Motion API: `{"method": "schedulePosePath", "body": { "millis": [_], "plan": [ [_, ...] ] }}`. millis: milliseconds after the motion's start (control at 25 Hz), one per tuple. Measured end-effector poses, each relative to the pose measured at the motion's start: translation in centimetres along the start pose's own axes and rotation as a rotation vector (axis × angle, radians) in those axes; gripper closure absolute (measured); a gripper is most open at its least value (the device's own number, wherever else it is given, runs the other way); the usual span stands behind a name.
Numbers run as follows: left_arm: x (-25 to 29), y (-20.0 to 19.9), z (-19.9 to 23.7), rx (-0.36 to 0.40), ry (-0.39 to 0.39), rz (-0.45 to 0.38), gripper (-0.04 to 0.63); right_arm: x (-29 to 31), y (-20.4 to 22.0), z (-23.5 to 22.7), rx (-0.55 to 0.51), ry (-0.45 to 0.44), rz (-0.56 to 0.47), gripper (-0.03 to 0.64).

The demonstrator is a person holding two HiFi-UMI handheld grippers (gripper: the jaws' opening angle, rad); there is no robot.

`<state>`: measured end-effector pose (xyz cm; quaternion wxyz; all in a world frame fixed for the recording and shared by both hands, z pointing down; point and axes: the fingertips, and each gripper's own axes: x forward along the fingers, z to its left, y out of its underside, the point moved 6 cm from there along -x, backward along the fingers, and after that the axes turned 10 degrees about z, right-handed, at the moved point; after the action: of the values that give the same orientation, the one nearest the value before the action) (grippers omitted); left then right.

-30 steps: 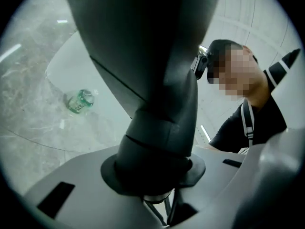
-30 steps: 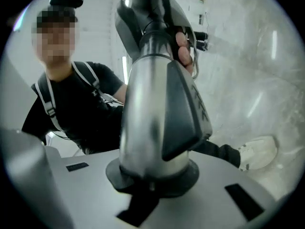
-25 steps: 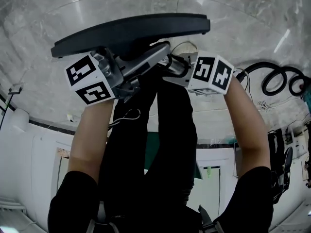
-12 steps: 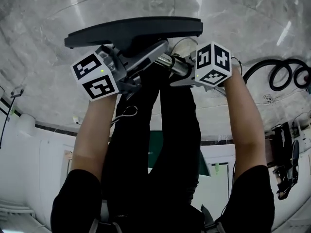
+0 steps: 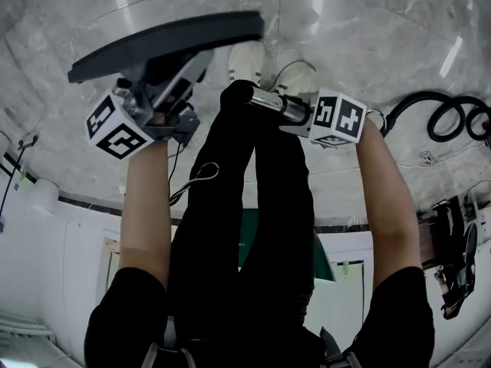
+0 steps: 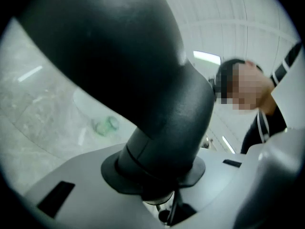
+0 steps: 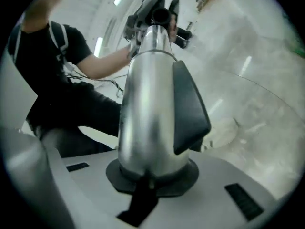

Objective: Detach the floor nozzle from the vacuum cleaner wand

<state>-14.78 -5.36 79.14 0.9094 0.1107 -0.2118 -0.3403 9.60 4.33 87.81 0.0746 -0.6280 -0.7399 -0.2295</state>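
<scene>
Over marble floor (image 5: 368,29), my left hand-held gripper (image 5: 169,92) clamps floor nozzle (image 5: 153,44), right hand-held gripper (image 5: 295,113) clamps wand (image 5: 268,100), black hose (image 5: 449,117) coiled nearby

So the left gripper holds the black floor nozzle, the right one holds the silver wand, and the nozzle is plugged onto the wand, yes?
Not plugged on: the head view shows the floor nozzle off the wand, swung out to the left with a clear gap between them. The rest is right.
</scene>
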Motion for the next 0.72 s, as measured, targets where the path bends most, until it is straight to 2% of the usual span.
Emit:
{"method": "schedulePosePath", "body": {
  "millis": [40,80,200,280,360,480,640,720],
  "plan": [
    [-2.0,-2.0,0.8,-0.005,-0.030,-0.078,0.468,0.2,1.8,0.5,0.024,-0.009,0.012,0.563],
    [-3.4,-3.5,1.6,-0.005,-0.070,-0.120,0.468,0.0,3.4,0.8,0.044,0.045,0.026,0.563],
    [-5.0,-4.0,3.5,-0.015,-0.164,-0.092,0.468,-1.0,5.2,0.1,0.012,0.294,0.081,0.563],
    [-5.6,-3.1,3.6,-0.026,-0.195,-0.067,0.468,-1.0,5.2,-0.7,-0.036,0.386,0.119,0.563],
    [-5.6,-2.9,3.6,-0.036,-0.184,-0.079,0.468,-0.9,4.9,-1.7,-0.046,0.421,0.138,0.563],
    [-5.3,-3.5,4.2,-0.059,-0.154,-0.106,0.468,-1.2,3.8,-3.2,0.002,0.457,0.121,0.563],
    [-4.3,-2.9,4.0,-0.076,-0.125,-0.093,0.468,-1.6,3.4,-3.5,0.029,0.520,0.124,0.563],
    [-3.7,-2.2,4.0,-0.110,-0.100,-0.093,0.468,-1.5,3.4,-3.8,0.022,0.540,0.132,0.563]
  ]
}}
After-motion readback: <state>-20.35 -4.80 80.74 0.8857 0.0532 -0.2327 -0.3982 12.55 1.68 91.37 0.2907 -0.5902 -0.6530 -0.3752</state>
